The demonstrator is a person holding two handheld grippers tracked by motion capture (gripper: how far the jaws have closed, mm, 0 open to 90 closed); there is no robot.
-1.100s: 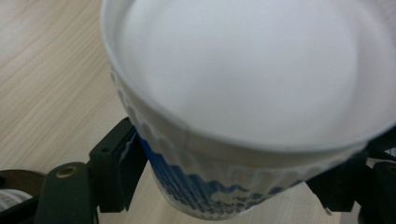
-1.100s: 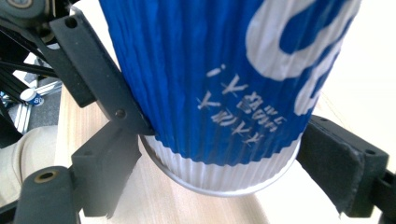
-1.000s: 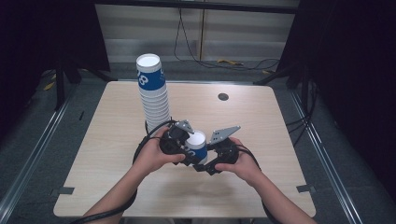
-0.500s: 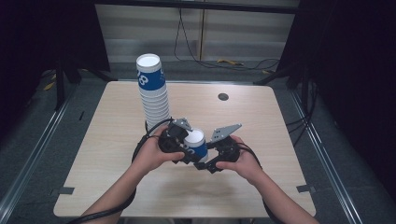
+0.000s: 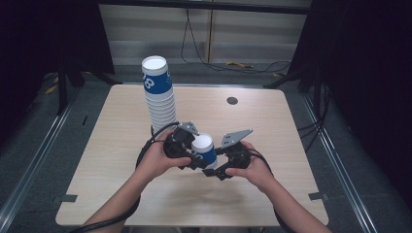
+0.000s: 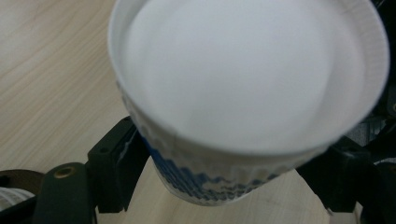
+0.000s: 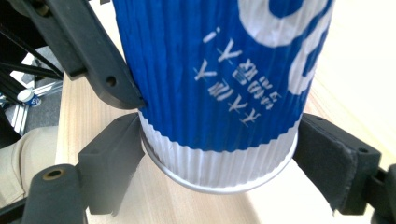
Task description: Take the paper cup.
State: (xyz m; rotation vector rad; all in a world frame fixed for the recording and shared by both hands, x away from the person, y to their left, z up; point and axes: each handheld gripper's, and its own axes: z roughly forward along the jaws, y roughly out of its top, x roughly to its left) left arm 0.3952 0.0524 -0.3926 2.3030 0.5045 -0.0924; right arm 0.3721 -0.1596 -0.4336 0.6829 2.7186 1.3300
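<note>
A blue and white ribbed paper cup is held just above the table between both grippers. My left gripper comes in from the left. Its black jaws sit on either side of the cup, and they have just been closing on it. My right gripper reaches in from the right, with its pads pressed against the white band of the cup. A jaw of the left gripper touches the cup's side at the upper left of the right gripper view.
A tall stack of matching cups stands on the wooden table, just behind the left hand. A small dark round hole sits near the far edge. Cables lie on the floor beyond the table.
</note>
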